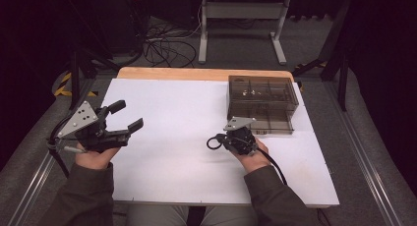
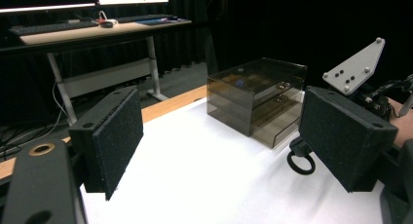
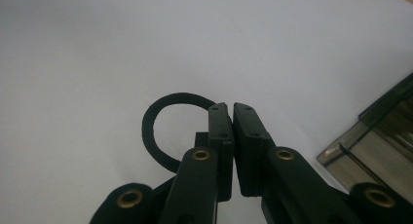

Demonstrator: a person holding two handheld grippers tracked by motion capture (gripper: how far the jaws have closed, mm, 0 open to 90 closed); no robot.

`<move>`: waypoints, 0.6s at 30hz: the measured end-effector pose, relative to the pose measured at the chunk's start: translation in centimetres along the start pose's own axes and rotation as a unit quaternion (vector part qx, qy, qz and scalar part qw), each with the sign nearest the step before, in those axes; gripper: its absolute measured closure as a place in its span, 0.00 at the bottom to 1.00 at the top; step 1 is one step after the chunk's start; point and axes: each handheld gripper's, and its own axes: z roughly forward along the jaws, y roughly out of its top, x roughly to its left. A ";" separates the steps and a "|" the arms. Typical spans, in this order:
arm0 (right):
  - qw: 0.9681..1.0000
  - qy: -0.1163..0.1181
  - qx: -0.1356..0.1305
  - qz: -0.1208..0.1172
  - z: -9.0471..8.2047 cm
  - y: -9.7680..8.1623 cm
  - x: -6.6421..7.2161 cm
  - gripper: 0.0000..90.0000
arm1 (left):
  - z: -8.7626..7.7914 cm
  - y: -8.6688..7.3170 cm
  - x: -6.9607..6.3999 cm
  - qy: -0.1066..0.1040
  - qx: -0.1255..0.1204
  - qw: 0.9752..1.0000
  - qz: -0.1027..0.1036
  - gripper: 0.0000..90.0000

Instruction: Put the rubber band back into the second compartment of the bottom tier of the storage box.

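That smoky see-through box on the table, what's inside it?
The box holds shallow drawers with a few small pale bits in the top one; the tinted walls blur what they are.

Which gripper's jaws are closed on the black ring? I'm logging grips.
The right gripper: its jaws pinch the thin black rubber ring, while the left gripper gapes empty.

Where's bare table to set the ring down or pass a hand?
Widest bare patch: white table between the open left gripper and the smoky drawer box. Also free: the near strip in front of both hands. Crowded: right side, where the right gripper, shut on the black ring, sits just before the box.
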 end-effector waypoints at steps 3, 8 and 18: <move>1.000 -0.009 -0.005 0.007 -0.2 -0.1 -0.4 0.97 | 0.0 0.0 0.0 0.000 0.001 1.000 0.000 0.19; 1.000 -0.020 -0.011 0.016 -0.5 -0.2 -0.7 0.97 | 0.1 0.0 0.0 -0.002 0.002 1.000 0.000 0.19; 0.998 -0.049 -0.027 0.040 -1.2 -0.6 -1.9 0.97 | 0.1 -0.1 -0.1 -0.001 0.000 1.000 0.000 0.19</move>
